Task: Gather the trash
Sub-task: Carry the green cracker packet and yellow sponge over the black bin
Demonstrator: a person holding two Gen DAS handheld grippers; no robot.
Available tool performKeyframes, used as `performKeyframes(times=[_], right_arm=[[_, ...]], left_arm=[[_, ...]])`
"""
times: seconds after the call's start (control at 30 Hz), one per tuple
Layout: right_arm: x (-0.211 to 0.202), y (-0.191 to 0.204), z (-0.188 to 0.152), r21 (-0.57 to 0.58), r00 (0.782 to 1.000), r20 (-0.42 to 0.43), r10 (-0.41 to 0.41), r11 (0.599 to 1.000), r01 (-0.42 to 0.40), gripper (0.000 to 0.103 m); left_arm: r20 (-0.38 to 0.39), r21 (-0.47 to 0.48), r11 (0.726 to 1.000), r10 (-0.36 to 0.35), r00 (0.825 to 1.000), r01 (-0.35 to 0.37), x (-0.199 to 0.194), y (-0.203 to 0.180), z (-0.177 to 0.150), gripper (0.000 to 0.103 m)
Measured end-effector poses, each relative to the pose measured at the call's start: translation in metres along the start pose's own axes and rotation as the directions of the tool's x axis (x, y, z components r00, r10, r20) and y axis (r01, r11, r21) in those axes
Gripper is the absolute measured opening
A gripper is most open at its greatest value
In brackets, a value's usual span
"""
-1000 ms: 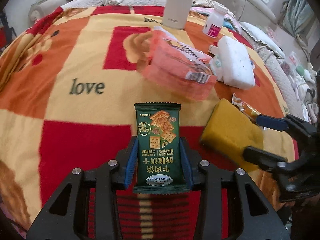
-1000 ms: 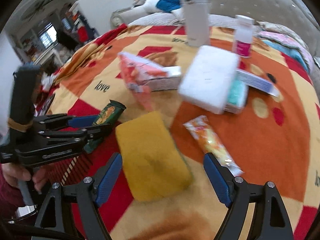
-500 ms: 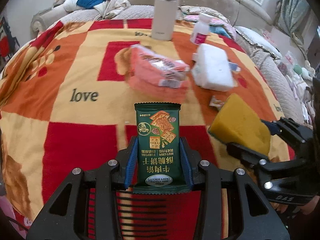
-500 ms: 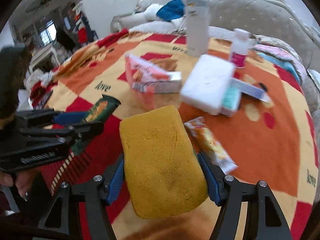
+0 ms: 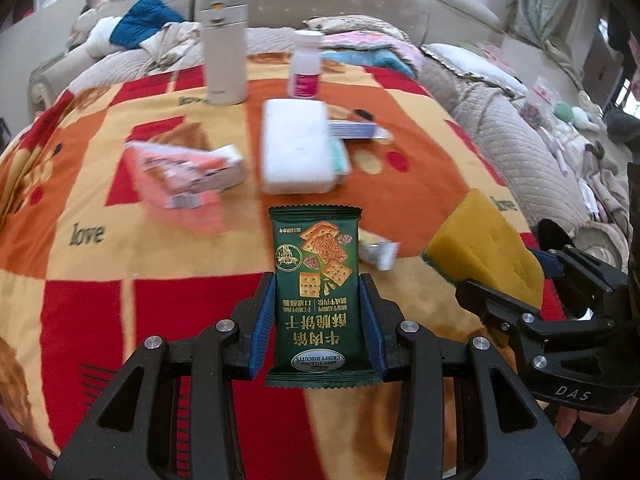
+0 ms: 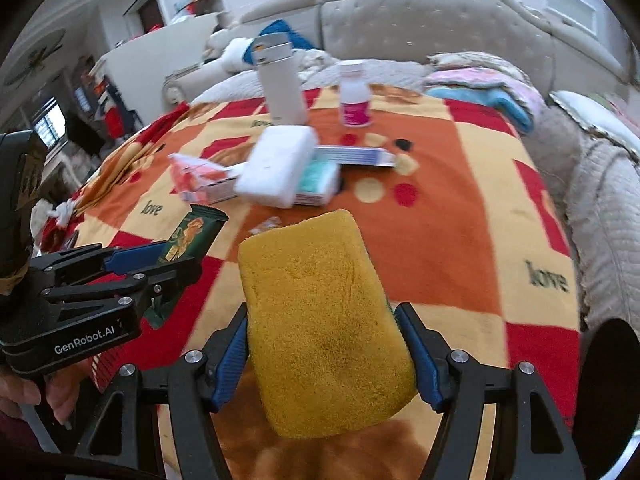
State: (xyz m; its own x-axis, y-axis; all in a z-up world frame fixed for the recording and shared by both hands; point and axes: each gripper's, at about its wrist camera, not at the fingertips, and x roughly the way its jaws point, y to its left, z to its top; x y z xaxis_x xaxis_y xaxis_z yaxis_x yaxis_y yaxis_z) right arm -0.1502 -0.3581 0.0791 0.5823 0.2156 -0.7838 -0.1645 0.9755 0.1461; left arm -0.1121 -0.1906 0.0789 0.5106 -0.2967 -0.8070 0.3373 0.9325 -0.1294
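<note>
My left gripper (image 5: pixel 318 320) pinches a dark green biscuit packet (image 5: pixel 318 292) at frame center — it reads "CRISPY BISCUITS". My right gripper (image 6: pixel 326 356) squeezes a fuzzy yellow sponge (image 6: pixel 324 320), low in its frame. The blanket (image 5: pixel 180 248) says "love". The pink pack (image 5: pixel 180 176), upper left, is too blurry to read.

Dark green foil biscuit packet (image 5: pixel 317 296), cracker pictures and Chinese print on face, flat and sealed, held clear of blanket between blue pads, crimped top edge toward 12 o'clock.

Thick mustard-yellow rectangular sponge (image 6: pixel 325 322) with thin green scouring layer underneath, lifted off blanket, pinched at both long sides, far end tilted toward 12 o'clock.

Small clear-and-orange snack wrapper (image 5: pixel 378 249) lying flat on blanket, at 2 o'clock of packet.
</note>
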Motion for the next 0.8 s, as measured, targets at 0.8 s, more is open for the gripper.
performKeyframes(times=[0.8], right_arm=[[-0.059,-0.133,-0.049,0.250,0.988,0.020,-0.154,0.957,0.145,0.068]], left_arm=[[-0.042,0.212,0.971,-0.101,0.994,0.108,0.029,-0.146,0.011,0.038]])
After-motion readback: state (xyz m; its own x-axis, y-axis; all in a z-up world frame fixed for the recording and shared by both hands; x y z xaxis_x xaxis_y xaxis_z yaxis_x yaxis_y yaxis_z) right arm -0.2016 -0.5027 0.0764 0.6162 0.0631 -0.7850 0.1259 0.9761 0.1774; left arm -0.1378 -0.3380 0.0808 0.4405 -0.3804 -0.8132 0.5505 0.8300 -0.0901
